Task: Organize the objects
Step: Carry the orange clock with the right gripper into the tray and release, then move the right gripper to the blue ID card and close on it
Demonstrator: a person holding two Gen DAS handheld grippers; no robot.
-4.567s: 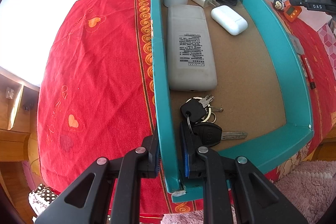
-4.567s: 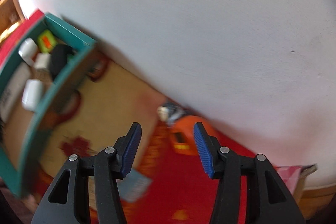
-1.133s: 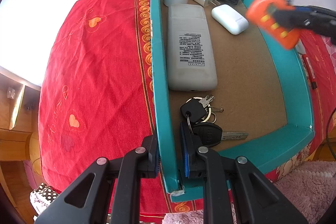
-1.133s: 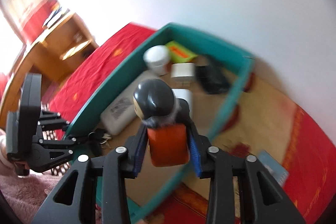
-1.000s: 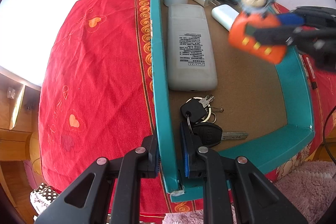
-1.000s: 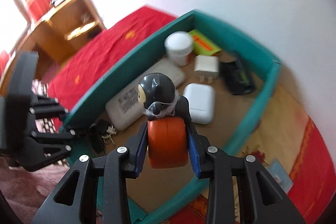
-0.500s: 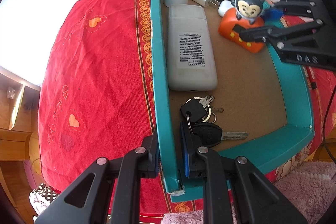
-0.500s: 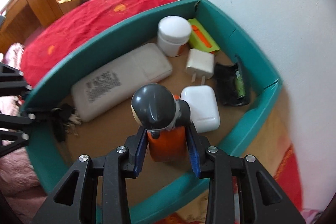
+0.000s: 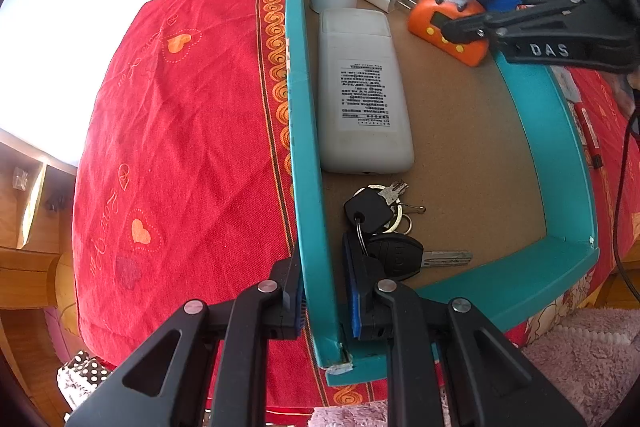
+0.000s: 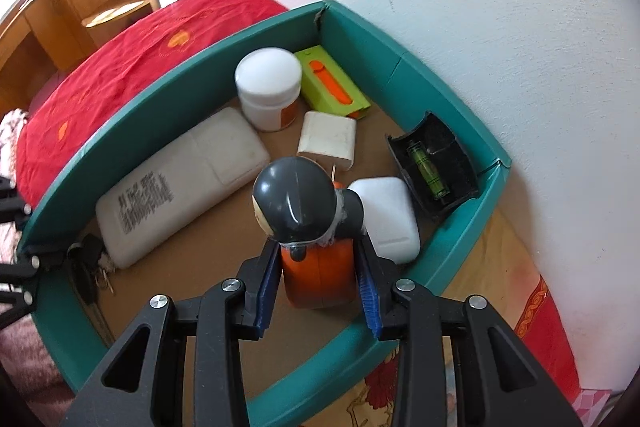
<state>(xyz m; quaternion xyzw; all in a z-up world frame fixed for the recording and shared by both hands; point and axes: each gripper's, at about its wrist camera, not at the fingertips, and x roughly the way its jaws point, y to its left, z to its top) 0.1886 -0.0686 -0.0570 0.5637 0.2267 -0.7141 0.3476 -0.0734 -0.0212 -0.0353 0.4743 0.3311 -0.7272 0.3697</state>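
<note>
Carefully now: right gripper (image 10: 318, 285) clamps the orange monkey toy (image 10: 316, 267) low inside the teal tray (image 9: 310, 163); seat it flat before releasing, while left gripper (image 9: 322, 301) pinches the tray's wall

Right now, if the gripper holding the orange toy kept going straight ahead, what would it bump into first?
Probably the tray floor: the right gripper points steeply down with the toy clamped, the white case right beside it.

Left wrist view: steep downward look from the near corner of the teal box (image 9: 308, 131), close — red cloth (image 9: 180, 131) at 9 o'clock, wall at 12. Right wrist view: steep downward look from the box's opposite long side, closer, wall at 1 o'clock. Shared — box interior, white remote (image 9: 362, 91) (image 10: 180, 183), orange figure clock (image 9: 448, 27) (image 10: 318, 275).
</note>
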